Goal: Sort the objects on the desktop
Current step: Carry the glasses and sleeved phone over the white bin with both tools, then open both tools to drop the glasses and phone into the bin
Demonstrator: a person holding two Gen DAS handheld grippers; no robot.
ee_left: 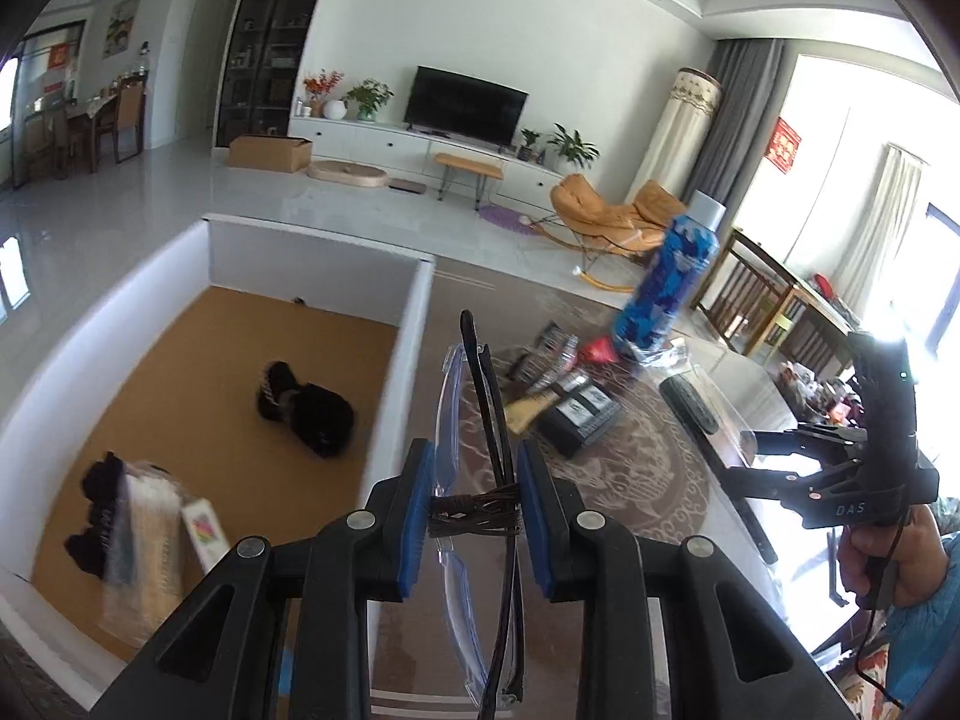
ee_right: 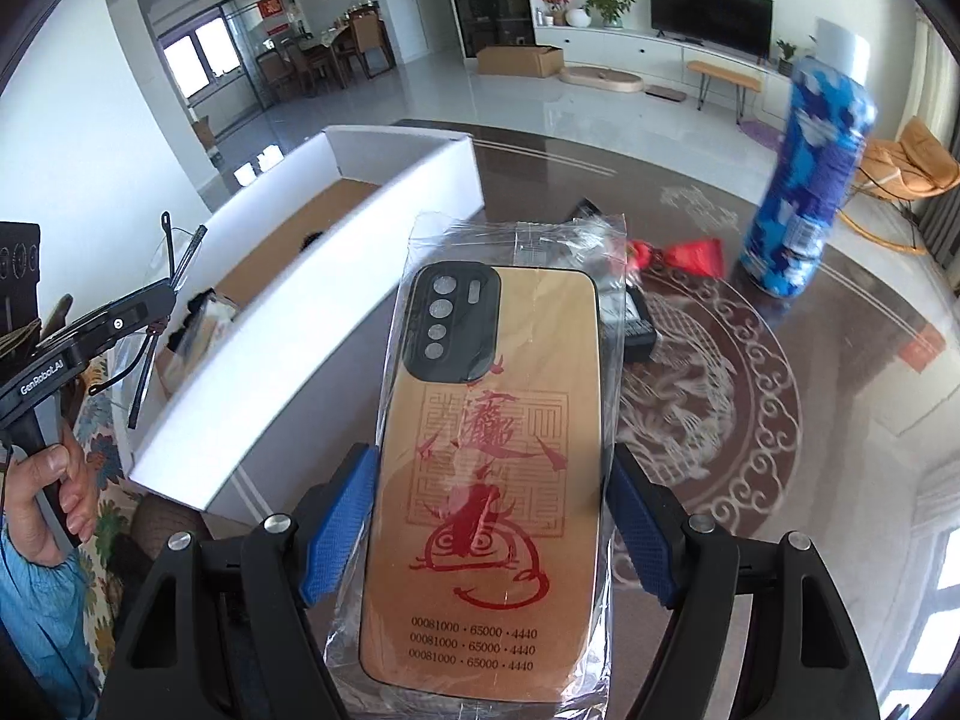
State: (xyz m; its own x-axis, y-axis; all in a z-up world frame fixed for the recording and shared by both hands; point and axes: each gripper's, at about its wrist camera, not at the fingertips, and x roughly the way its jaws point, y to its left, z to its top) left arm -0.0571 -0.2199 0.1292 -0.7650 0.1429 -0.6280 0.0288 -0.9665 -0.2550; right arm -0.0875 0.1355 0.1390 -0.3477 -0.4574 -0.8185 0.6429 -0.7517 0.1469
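A: While raised over the patterned tabletop (ee_right: 750,372), left gripper (ee_left: 474,507) clamped tight on a bundle of glasses (ee_left: 480,420) — clear safety pair and dark-framed pair, tied with brown cord. Held just beside the white box (ee_left: 414,324), off its right wall.

B: And on the other side, right gripper (ee_right: 492,516) pinching a bagged phone case (ee_right: 486,450) by its two long edges, blue pads (ee_right: 336,528) pressed against the plastic sleeve. Tan back, red seal print, black camera block. Also up off the table, just right of that white box.

A: Inside the box, on the cork floor: black hair clips (ee_left: 306,408), plus a wrapped packet (ee_left: 141,534) near the front corner.

B: Farther out, right of the box: small black packs (ee_left: 579,414), a red scrap (ee_right: 696,255), a dark remote (ee_left: 690,402).

A: Beyond those, well apart from the box, blue patterned bottle (ee_right: 804,180) standing upright.
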